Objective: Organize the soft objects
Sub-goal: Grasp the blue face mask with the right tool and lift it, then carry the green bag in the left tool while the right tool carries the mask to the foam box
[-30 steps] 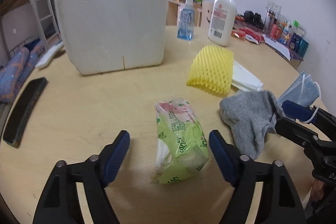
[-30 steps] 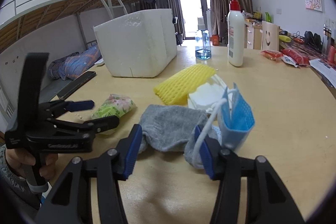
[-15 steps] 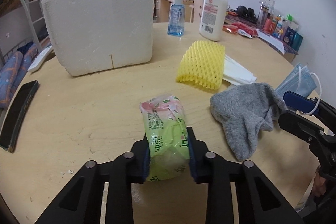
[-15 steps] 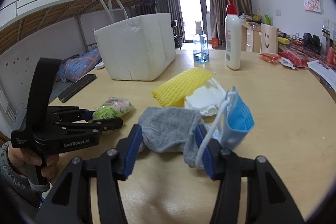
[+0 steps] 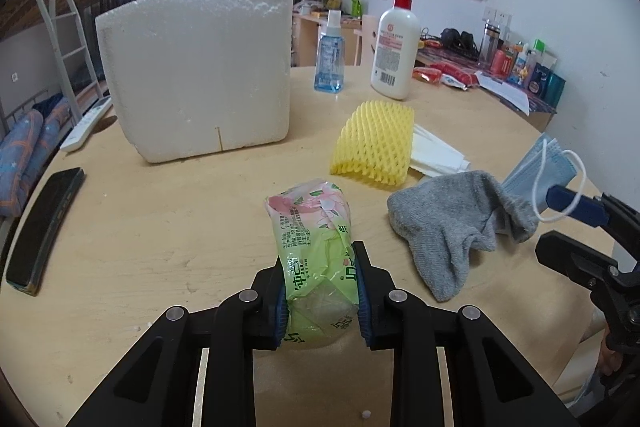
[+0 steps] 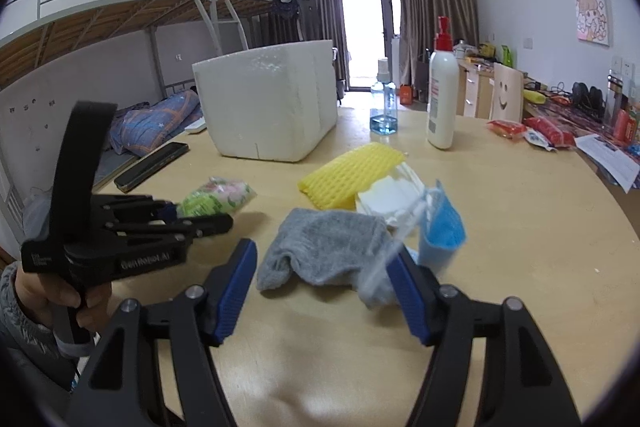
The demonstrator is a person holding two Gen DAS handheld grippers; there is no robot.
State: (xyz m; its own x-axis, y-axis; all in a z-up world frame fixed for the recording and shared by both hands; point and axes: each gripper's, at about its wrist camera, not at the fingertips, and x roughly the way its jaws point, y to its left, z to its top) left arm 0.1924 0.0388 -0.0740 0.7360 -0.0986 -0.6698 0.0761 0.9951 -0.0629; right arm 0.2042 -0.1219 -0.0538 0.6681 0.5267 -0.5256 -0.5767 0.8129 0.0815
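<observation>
Tissues (image 5: 316, 259) sit clamped in my left tool (image 5: 320, 301). My right tool (image 6: 326, 287), its jaws just widening, stands released around the grey sock (image 6: 324, 247) on the tabletop (image 6: 520, 227).

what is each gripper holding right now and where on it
The left gripper is shut on the green tissue pack, clamping its near end. The right gripper, whose fingers have just been opening, holds nothing; the gray sock lies between them.

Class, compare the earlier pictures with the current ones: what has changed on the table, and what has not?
The left tongs closed on the green tissue pack and now pinch it. The right tongs have just been opening, their pads wider apart around the grey sock. The yellow foam net, foam box and bottles kept their places.
</observation>
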